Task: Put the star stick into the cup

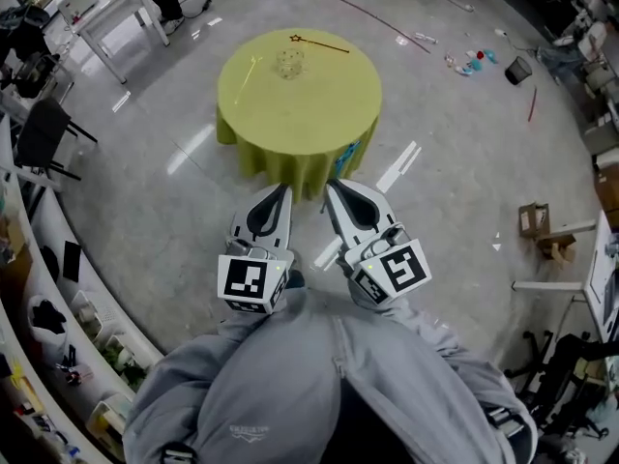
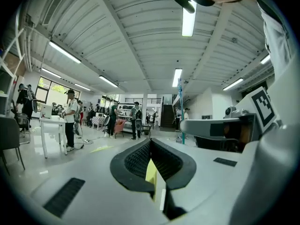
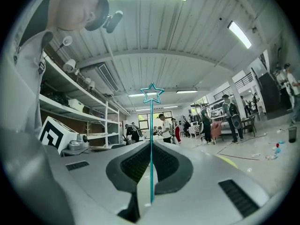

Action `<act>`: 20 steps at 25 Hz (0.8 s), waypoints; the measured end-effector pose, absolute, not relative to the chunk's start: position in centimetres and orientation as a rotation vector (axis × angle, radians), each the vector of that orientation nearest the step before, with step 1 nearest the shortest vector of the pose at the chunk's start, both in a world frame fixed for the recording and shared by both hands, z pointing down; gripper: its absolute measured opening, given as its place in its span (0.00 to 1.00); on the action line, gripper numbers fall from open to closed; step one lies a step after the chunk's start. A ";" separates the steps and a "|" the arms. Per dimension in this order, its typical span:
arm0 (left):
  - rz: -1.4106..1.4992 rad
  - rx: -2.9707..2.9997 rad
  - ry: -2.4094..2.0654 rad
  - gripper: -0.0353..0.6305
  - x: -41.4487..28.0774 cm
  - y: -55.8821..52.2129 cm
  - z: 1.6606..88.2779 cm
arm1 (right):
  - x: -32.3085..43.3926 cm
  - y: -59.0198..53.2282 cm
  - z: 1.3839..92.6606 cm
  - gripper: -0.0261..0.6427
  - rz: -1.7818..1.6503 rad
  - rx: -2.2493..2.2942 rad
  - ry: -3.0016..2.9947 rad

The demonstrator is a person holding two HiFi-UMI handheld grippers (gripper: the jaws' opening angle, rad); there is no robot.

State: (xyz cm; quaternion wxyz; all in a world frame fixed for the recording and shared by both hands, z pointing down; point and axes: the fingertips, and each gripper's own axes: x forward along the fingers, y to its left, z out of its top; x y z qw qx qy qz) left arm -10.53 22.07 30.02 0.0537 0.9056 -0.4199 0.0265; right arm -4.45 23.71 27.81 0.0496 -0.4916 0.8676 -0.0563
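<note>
A round table under a yellow-green cloth (image 1: 290, 114) stands a few steps ahead of me. On it are a clear cup (image 1: 288, 63), a dark star stick (image 1: 319, 43) behind the cup and a yellow star stick (image 1: 246, 70) to its left. Both grippers are held close to my body, short of the table. My right gripper (image 1: 332, 184) (image 3: 151, 144) is shut on a teal star stick (image 3: 151, 125), whose star (image 3: 152, 93) points forward. My left gripper (image 1: 283, 189) (image 2: 151, 143) is shut with nothing held; only a yellow sliver shows through the slit between its jaws.
White tables (image 1: 102, 13) and a black chair (image 1: 41, 133) stand at the left, with shelves (image 1: 58, 356) along the left wall. A cardboard box (image 1: 533, 219) sits on the floor at the right. Small clutter (image 1: 469, 61) lies beyond the table. People (image 2: 70, 118) stand far off.
</note>
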 end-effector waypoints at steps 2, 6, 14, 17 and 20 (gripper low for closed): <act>0.082 2.759 -1.249 0.08 -10.7 20.8 30.1 | -4.8 22.7 28.0 0.09 -0.179 -1.519 2.635; 0.072 2.776 -1.227 0.08 -11.2 18.6 29.8 | -5.2 20.7 27.8 0.09 -0.164 -1.547 2.614; 0.063 2.785 -1.174 0.08 -11.4 17.0 30.3 | -5.1 19.4 27.9 0.09 -0.155 -1.600 2.589; 0.060 2.781 -1.164 0.08 -11.6 16.9 30.5 | -5.2 19.1 28.0 0.09 -0.157 -1.605 2.590; 0.068 2.775 -1.157 0.08 -11.7 16.8 30.9 | -5.6 18.9 28.3 0.09 -0.176 -1.595 2.592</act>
